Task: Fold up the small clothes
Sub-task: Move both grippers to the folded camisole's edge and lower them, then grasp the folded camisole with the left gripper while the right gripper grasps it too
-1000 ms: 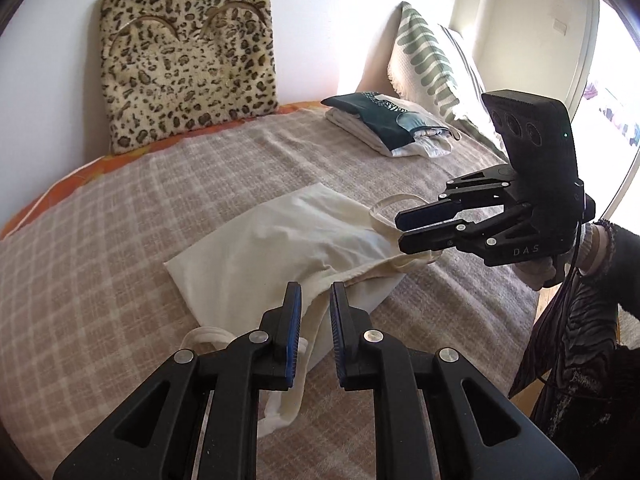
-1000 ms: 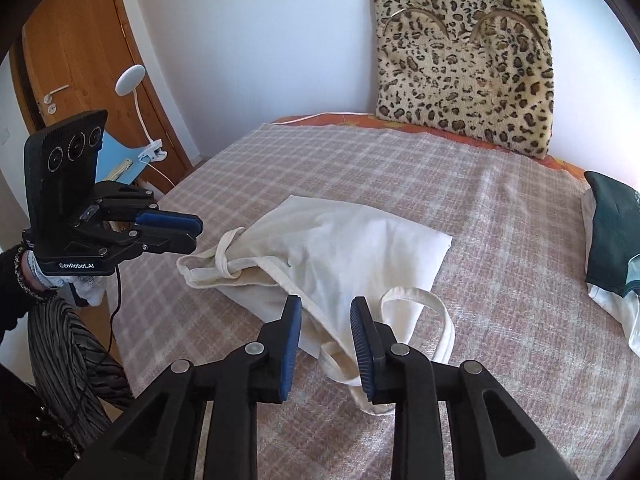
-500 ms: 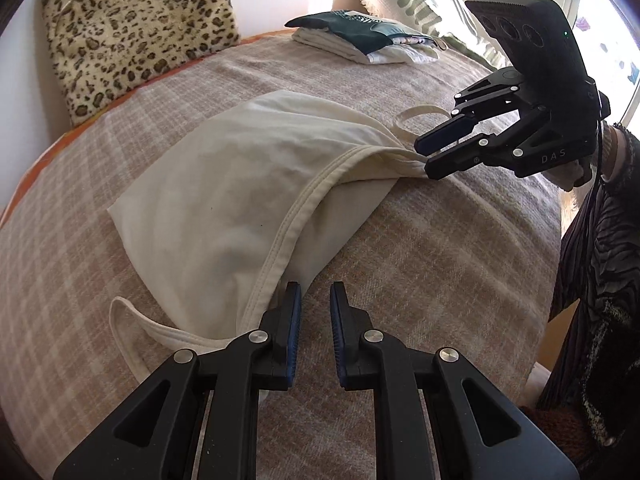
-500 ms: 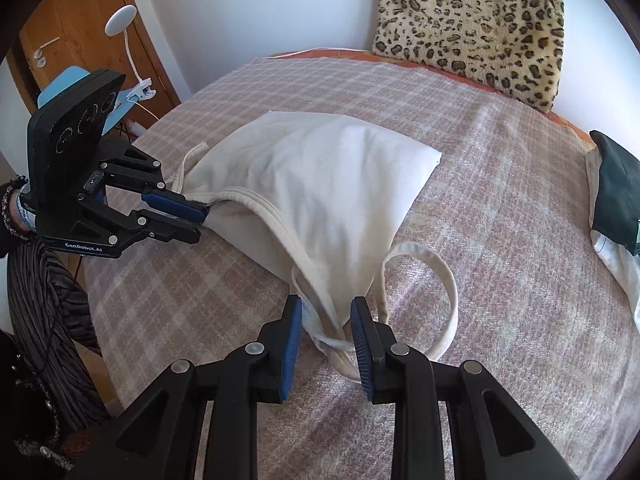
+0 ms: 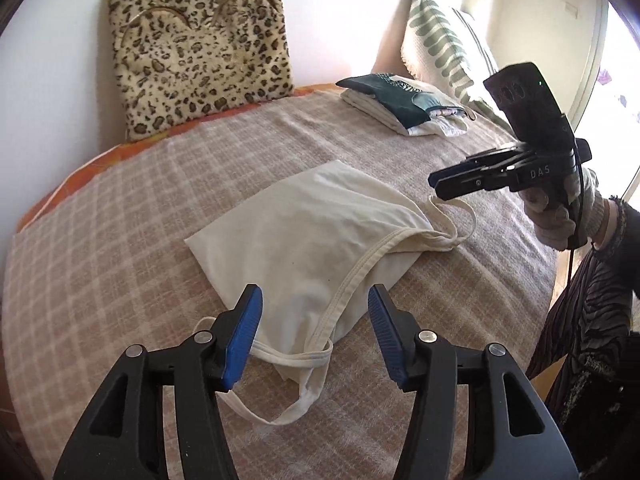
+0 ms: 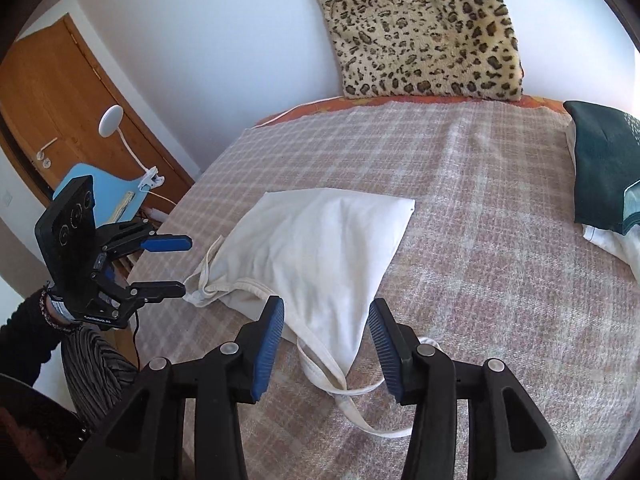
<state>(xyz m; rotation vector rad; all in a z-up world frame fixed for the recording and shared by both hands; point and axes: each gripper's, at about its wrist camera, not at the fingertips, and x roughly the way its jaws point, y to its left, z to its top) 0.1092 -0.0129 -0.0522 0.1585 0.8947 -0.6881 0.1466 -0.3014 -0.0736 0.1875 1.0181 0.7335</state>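
Both tongs are spread wide and holding nothing. Left tongs (image 5: 315,334) hover low over the near corner of the cream top (image 5: 308,240), blue pads (image 5: 244,332) well apart, one strap (image 5: 280,408) looping out onto the blanket just below them. Over in the right wrist view, right tongs (image 6: 326,344) sit above the other strap corner, fingers parted, with the strap (image 6: 360,412) crossing itself between them. From there the left tongs (image 6: 170,266) show side-on at the top's bunched edge, gaping, just short of the cloth. Seen from the left wrist camera, the right tongs (image 5: 460,182) appear edge-on near the far strap, so their gap is hard to read there. The top lies flat-ish and creased in the middle of the checked blanket (image 5: 120,220) on the bed. A leopard-print cushion (image 5: 200,44) leans on the wall, and a folded pile of clothes (image 5: 404,104) rests beside a striped pillow (image 5: 440,40).
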